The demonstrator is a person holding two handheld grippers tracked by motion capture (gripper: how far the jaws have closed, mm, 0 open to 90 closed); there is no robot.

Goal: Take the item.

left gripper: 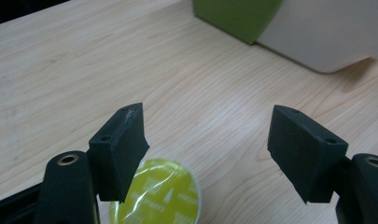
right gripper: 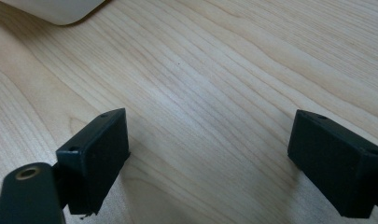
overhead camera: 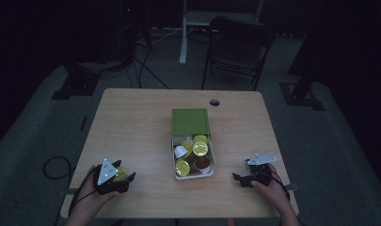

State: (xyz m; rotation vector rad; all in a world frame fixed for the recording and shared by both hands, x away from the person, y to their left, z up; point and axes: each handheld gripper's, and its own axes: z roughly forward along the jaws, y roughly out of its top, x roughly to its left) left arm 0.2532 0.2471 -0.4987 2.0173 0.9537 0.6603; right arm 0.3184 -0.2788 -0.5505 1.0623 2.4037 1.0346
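Note:
A white box (overhead camera: 212,162) with its green lid (overhead camera: 190,121) slid back sits at the table's middle and holds several yellow-lidded and brown capsules (overhead camera: 200,149). My left gripper (overhead camera: 124,173) is at the near left corner. Its jaws stand open over the wood (left gripper: 205,140). One yellow-lidded capsule (left gripper: 158,196) stands on the table beside and below the left jaw, untouched by the pads; it also shows by the gripper (overhead camera: 120,172). My right gripper (overhead camera: 241,170) rests at the near right, open (right gripper: 210,144), with bare wood between its jaws.
The green lid (left gripper: 238,16) and white box wall (left gripper: 326,32) lie ahead of the left gripper. A corner of the box (right gripper: 56,9) shows ahead of the right one. A cable hole (overhead camera: 214,102) is in the table's far side. A dark chair (overhead camera: 240,42) stands beyond.

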